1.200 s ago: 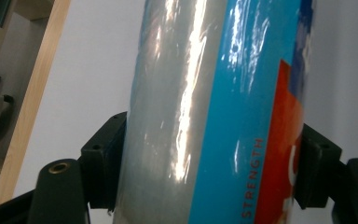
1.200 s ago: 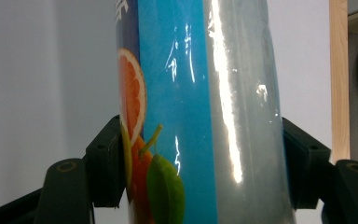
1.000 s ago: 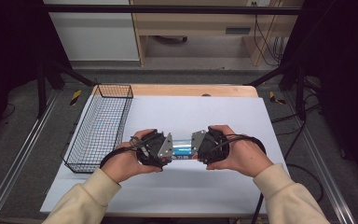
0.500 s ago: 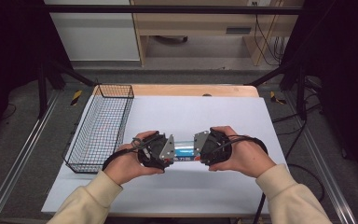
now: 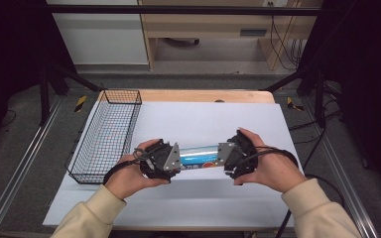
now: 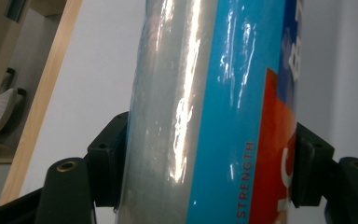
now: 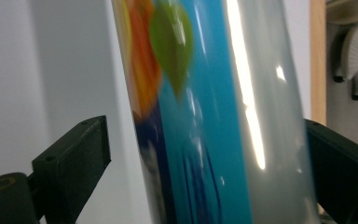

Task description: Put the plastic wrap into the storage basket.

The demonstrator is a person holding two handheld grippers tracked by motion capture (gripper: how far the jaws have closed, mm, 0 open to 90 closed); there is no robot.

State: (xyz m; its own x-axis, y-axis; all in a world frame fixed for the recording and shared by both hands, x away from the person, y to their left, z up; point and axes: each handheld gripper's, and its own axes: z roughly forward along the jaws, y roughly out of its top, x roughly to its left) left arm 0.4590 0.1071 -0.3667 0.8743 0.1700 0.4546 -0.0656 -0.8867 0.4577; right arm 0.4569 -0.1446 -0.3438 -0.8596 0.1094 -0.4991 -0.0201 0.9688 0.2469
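Observation:
A shiny roll with a blue, red and orange printed label (image 5: 198,155) lies crosswise between my two grippers, low over the white table sheet (image 5: 208,119). My left gripper (image 5: 171,161) holds its left end. In the left gripper view both jaws press the sides of the roll (image 6: 205,93), so this gripper (image 6: 209,163) is shut on it. My right gripper (image 5: 223,156) is at the roll's right end. In the right gripper view the roll (image 7: 205,116) stands between the jaws with a gap on the left side, so this gripper (image 7: 205,163) is open around it.
A black wire basket (image 5: 104,134) stands at the table's left side, close to my left hand. The wooden table edge (image 5: 188,95) runs along the back. Cables trail from both grippers toward the front.
My right gripper has slid a little to the right along the roll, so more of the label shows between the grippers. The left gripper has barely moved.

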